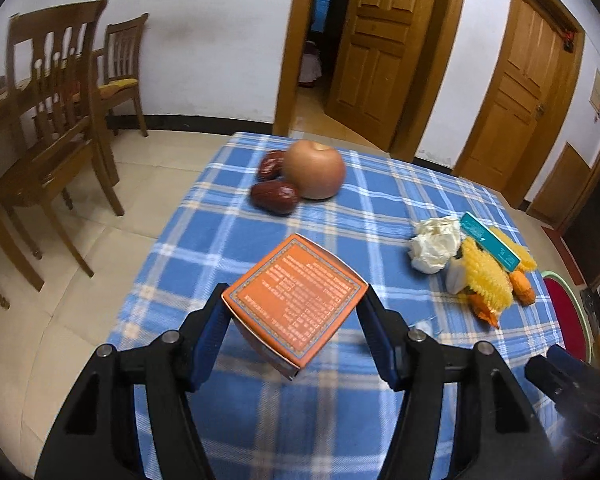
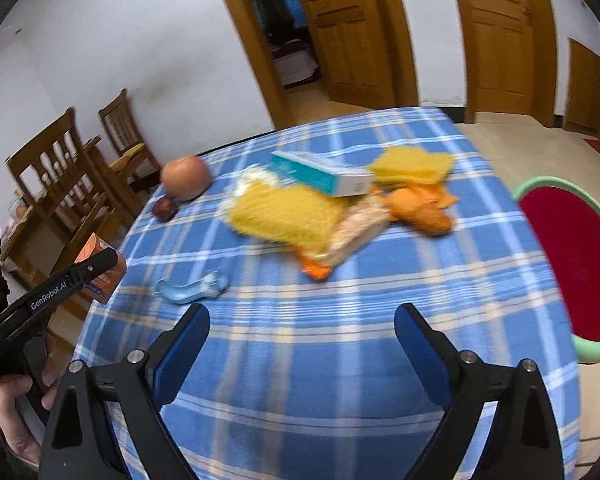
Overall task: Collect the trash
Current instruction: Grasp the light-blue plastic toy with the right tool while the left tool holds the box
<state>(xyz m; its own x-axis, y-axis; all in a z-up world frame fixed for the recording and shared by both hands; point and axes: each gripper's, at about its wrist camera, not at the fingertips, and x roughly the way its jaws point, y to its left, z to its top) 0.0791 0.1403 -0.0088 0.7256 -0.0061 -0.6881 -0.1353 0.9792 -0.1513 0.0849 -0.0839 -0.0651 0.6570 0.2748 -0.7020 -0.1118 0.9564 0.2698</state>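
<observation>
Carrying an orange box (image 1: pixel 296 304) above the near edge of a table (image 1: pixel 340 420) covered in blue checked cloth, the left gripper (image 1: pixel 294 334) is seen clamped on the box's two sides, its blue pads pressed against the card so that the box hangs tilted, clear of the cloth. The step in hand is judged to be the removal of this first piece of trash; a bin is needed next, and none can be made out with certainty in either view. Further back on the left, an apple (image 1: pixel 314 170) and two dried dates (image 1: pixel 275 197) are laid together, probably not trash. To the right, a crumpled paper ball (image 1: pixel 436 246), a teal box (image 1: pixel 490 246) and yellow and orange wrappers (image 1: pixel 488 280) are heaped close together, still uncollected. A small pale blue object (image 2: pixel 194 289) lies on the cloth just ahead of the right gripper (image 2: pixel 302 344), which is held wide apart and empty above the cloth, touching nothing. A red stool (image 2: pixel 572 268) with a green rim is seen beside the table at far right.
</observation>
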